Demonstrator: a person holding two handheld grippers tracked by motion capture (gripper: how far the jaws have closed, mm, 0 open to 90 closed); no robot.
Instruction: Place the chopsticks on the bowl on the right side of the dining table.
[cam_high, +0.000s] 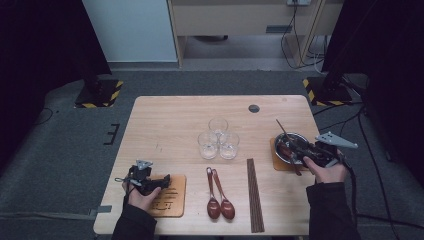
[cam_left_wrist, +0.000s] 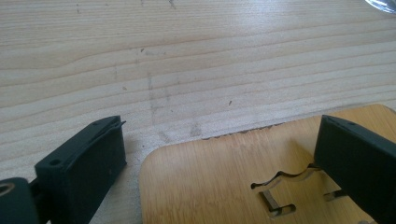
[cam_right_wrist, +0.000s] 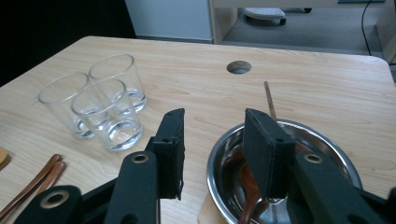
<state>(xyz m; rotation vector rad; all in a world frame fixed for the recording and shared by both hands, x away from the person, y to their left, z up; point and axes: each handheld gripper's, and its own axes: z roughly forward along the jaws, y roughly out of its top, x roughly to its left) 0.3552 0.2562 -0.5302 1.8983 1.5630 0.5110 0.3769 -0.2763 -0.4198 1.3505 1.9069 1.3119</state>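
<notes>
A steel bowl (cam_high: 299, 136) stands on a wooden coaster (cam_high: 276, 162) at the table's right side. A brown wooden spoon (cam_right_wrist: 250, 186) lies in it, its thin handle (cam_right_wrist: 268, 95) sticking out over the far rim. My right gripper (cam_high: 296, 150) hovers just above the bowl's near rim (cam_right_wrist: 322, 135), open, with nothing between its jaws (cam_right_wrist: 212, 135). At the front left lies a second wooden coaster (cam_high: 172, 199) with cut-out slots (cam_left_wrist: 224, 186). My left gripper (cam_high: 165, 179) rests low over it, open, its jaws straddling the coaster's far corner (cam_left_wrist: 219, 140).
Three clear glasses (cam_high: 218, 137) cluster mid-table (cam_right_wrist: 100, 107). Two wooden spoons (cam_high: 220, 196) and a bundle of dark chopsticks (cam_high: 255, 192) lie side by side near the front edge. A round cable hole (cam_high: 254, 108) sits at the back of the table.
</notes>
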